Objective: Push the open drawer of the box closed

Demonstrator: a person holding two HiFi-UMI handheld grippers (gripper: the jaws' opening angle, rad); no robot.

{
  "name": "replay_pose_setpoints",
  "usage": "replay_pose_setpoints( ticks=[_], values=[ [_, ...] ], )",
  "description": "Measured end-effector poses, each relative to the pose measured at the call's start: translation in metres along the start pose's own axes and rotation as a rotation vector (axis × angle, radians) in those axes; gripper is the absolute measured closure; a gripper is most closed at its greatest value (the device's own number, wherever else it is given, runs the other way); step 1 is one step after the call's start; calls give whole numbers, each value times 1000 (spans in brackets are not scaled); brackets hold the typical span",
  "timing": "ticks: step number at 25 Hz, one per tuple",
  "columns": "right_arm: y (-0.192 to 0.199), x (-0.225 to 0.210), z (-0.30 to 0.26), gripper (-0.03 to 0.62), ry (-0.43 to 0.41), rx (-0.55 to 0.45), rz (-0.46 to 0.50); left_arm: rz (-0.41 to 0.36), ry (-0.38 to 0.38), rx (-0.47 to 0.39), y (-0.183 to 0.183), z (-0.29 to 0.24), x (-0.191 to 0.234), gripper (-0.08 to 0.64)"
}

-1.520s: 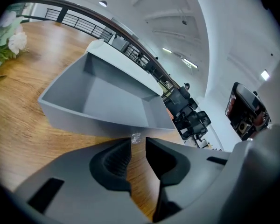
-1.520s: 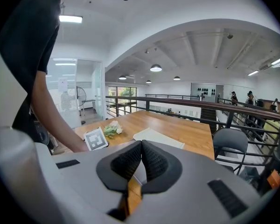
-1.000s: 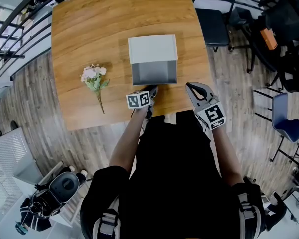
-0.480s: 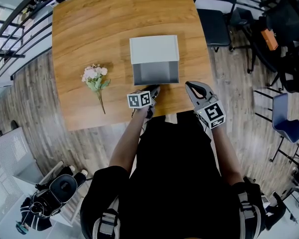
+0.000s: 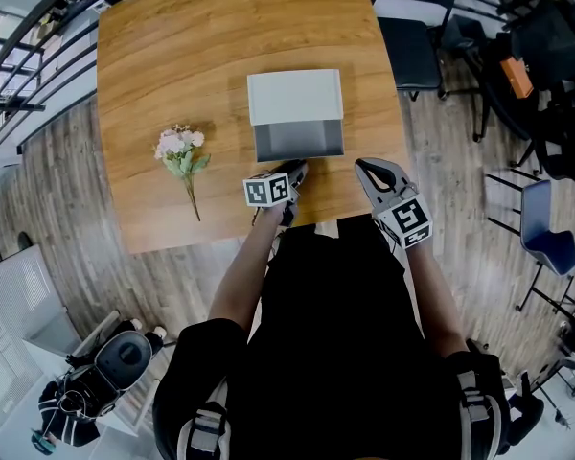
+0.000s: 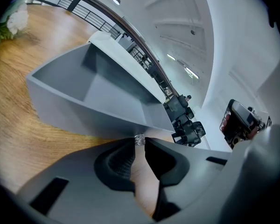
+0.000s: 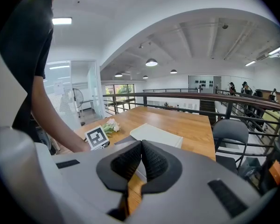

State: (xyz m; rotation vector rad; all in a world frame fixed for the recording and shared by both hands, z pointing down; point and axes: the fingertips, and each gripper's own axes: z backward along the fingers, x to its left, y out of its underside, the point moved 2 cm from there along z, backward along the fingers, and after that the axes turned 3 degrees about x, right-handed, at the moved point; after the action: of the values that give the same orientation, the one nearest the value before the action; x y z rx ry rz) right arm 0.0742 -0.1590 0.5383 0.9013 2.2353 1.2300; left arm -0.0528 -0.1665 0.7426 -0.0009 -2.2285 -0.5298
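Note:
A white box (image 5: 295,97) stands mid-table with its grey drawer (image 5: 299,142) pulled out toward me. In the head view my left gripper (image 5: 294,170) is at the middle of the drawer's front face. The left gripper view shows the left gripper (image 6: 140,140) with jaws almost together, right at the lower edge of the drawer (image 6: 98,92), the box (image 6: 126,62) beyond. A tiny shiny bit sits at the tips; I cannot tell what it is. My right gripper (image 5: 362,167) hangs shut to the drawer's right, touching nothing. Past the right gripper (image 7: 141,146) lies the box (image 7: 156,134).
The wooden table (image 5: 172,46) carries a small bunch of flowers (image 5: 180,151) to the left of the box, also seen as flowers (image 7: 112,125) from the right gripper view. Dark chairs (image 5: 412,27) and a blue chair (image 5: 546,228) stand off the table's right side.
The left gripper has crept slightly forward against the drawer front. The right gripper has hardly moved.

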Motion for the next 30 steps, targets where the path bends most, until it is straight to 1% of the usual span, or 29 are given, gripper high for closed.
replay_pose_setpoints(
  ticks=[6,14,23,25,30],
  values=[
    [-1,-2,-2,577,-10,2,-3,9,3,-6,-3,-1,2,479],
    [-6,-6,-7,577,-26,-5,3,-14,-18,-5,-13,2,1,480],
    [-8,-8,-6,577,-30,-6,-14,-15,-19,-3,-23,-4,1,480],
    [-7,-9,-6,577,-30,-4,-16,-8,-18,-8,-26,-4,-1,480],
    [3,-13,-4,577,-17,14,-23,-21,-28,-11,-30,-6,4,480]
  ],
)
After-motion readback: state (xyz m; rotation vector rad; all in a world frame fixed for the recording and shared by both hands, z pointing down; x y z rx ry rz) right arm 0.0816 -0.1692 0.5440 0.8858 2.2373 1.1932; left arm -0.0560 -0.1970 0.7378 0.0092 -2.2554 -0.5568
